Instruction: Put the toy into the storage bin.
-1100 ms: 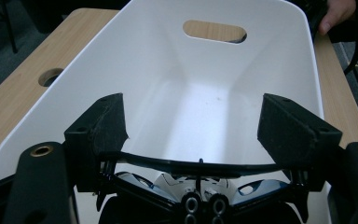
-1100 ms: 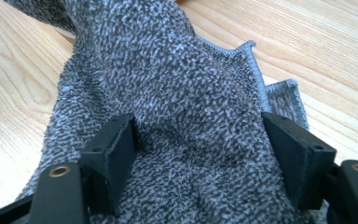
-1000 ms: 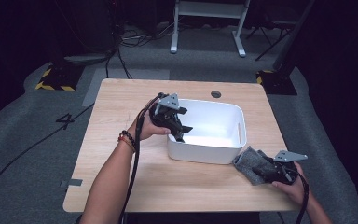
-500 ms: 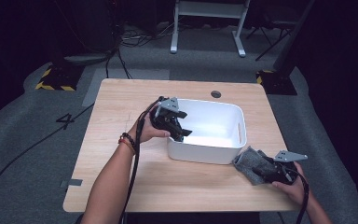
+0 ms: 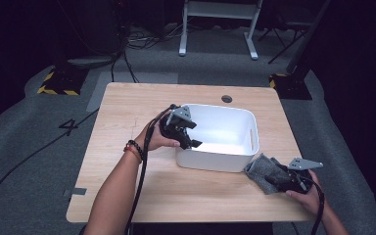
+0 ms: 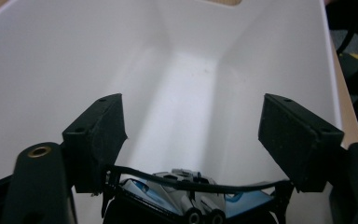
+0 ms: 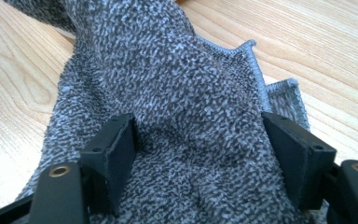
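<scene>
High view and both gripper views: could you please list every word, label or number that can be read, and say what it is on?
"4": a dark number marked on the grey floor left of the table.
The white bin, the grey cloth and both grippers carry no readable text.

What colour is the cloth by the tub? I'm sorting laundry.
Speckled grey cloth, with a lighter stitched edge; clearest in the right gripper view.

Left claw [image 5: 188, 139] agape, angled down; right claw [image 5: 274, 177] spread, low.
</scene>
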`<state>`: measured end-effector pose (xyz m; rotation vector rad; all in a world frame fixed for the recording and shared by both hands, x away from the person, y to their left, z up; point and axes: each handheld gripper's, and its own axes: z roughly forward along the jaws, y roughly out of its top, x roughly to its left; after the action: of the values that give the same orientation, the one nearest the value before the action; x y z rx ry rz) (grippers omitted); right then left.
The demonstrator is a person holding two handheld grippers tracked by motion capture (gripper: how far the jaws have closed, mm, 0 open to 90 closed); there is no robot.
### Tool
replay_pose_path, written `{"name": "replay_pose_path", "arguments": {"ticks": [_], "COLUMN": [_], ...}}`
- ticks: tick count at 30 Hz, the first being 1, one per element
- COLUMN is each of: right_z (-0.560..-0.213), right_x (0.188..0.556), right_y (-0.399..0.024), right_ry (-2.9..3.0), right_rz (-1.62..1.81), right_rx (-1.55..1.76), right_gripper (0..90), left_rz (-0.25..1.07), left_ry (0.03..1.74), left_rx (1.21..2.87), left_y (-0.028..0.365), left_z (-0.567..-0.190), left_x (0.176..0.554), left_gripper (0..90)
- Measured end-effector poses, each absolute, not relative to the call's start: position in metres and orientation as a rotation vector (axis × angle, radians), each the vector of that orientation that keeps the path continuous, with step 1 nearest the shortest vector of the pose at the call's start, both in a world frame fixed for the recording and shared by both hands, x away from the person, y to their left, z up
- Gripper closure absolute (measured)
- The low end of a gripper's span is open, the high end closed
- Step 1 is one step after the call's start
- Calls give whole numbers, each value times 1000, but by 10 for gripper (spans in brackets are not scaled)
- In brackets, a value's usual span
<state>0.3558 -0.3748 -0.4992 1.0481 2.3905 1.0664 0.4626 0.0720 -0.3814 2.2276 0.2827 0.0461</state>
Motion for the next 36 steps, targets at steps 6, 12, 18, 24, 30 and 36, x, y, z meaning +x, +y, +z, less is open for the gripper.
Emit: {"name": "replay_pose_path", "arguments": {"ticks": [6, 12, 18, 24, 30, 36], "right_z": [-499, -499, -499, -499, -499, -499], "right_x": [356, 356, 356, 356, 356, 355], "right_y": [-375, -375, -375, -375, -375, -375], "right_ry": [2392, 2392, 2392, 2392, 2392, 2393], "right_rz": [1065, 1065, 1068, 1066, 1067, 1068], "right_rx": [1048, 1047, 1047, 1045, 1046, 1044], "right_gripper": [283, 283, 283, 283, 283, 283], "left_rz": [61, 60, 80, 104, 113, 123], "left_ry": [283, 285, 296, 301, 308, 312], "left_rx": [2212, 2199, 2197, 2194, 2197, 2205], "left_y": [73, 74, 75, 79, 82, 89], "left_z": [-375, -376, -375, -370, -369, -369], "left_x": [460, 461, 461, 460, 460, 460], "left_gripper": [264, 262, 222, 219, 222, 280]}}
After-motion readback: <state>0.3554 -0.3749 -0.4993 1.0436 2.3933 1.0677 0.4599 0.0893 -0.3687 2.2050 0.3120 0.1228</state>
